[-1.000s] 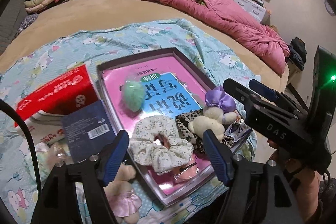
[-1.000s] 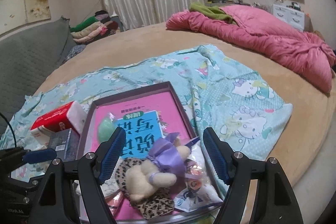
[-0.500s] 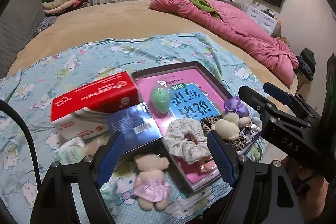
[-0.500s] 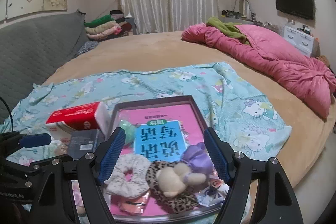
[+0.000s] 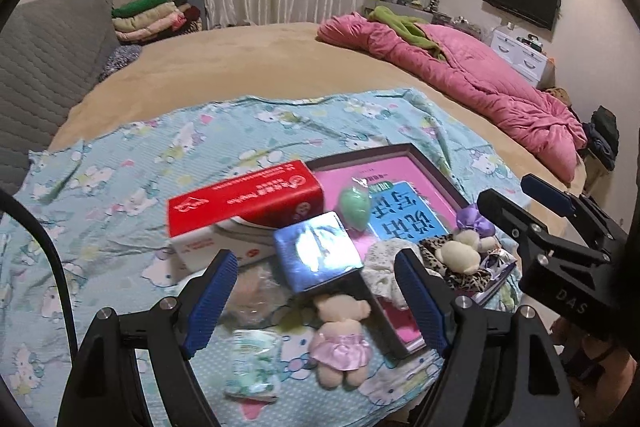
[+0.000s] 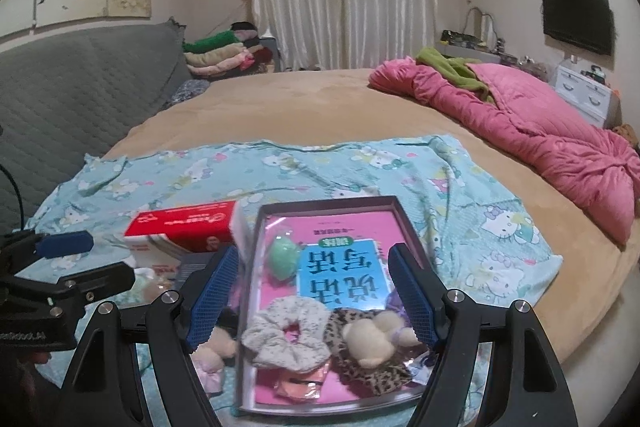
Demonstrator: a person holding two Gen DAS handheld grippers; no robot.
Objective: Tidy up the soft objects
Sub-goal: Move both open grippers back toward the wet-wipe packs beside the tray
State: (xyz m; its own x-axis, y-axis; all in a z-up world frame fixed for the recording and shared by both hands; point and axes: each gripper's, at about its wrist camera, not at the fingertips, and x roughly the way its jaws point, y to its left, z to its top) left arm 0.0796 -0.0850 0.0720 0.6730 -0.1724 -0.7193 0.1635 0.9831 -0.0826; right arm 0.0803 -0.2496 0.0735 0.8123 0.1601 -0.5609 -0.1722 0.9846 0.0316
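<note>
On the bed, over a Hello Kitty blanket [image 6: 360,163], sat a shallow tray [image 6: 404,217] with its long axis running away from the cameras toward the pink duvet [image 6: 540,131]. Inside it were a white floral scrunchie [image 6: 288,339], a leopard scrunchie [image 6: 376,375] with a cream plush [image 6: 372,341] lying on top of it, and a green egg-shaped squishy [image 6: 283,261] further back, narrow end pointing away. A little bear in a pink skirt [image 5: 340,339] lay on the blanket just left of the tray, head pointing away, next to a blue box [image 5: 316,251] and a red tissue pack [image 5: 244,195]. Both the left gripper [image 5: 316,303] and the right gripper [image 6: 312,291] hung empty with jaws spread wide; the left's had just been opening a bit more, nothing between them. Compared with a second before, both views had pulled back and up, so the bear and more of the room showed.
</note>
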